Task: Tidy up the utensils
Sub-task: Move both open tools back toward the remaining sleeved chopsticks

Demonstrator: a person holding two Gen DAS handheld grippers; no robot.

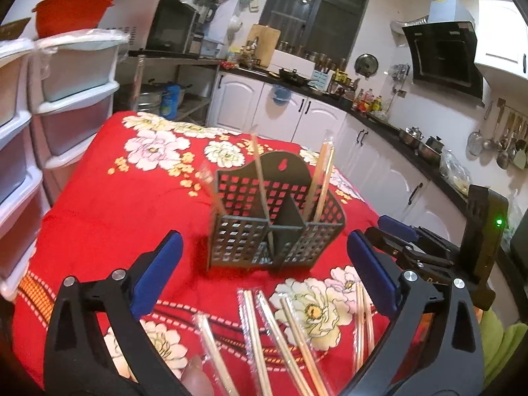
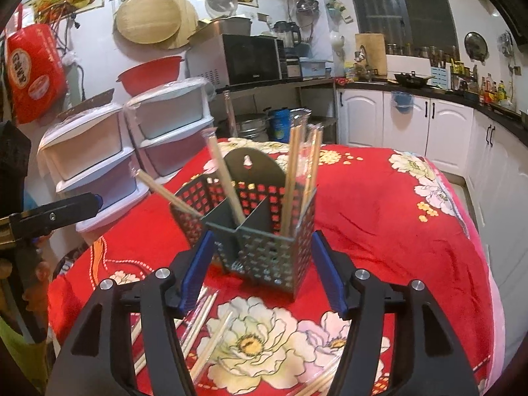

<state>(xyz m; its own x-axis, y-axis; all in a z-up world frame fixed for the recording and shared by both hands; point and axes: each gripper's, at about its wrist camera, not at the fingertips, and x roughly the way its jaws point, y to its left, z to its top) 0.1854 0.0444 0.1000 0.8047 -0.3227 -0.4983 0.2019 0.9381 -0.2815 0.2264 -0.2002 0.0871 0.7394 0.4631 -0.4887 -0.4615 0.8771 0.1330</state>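
A grey perforated utensil holder with dividers stands on the red floral cloth; it also shows in the right wrist view. Several wrapped chopstick pairs stand in it. More wrapped chopsticks lie on the cloth in front of it, also seen in the right wrist view. My left gripper is open and empty, above the loose chopsticks. My right gripper is open and empty, close in front of the holder; it shows at the right in the left wrist view.
White plastic drawer units stand at the table's left edge. Kitchen counter and white cabinets run behind and to the right. A red bowl sits on the drawers. The table edge drops off at the right.
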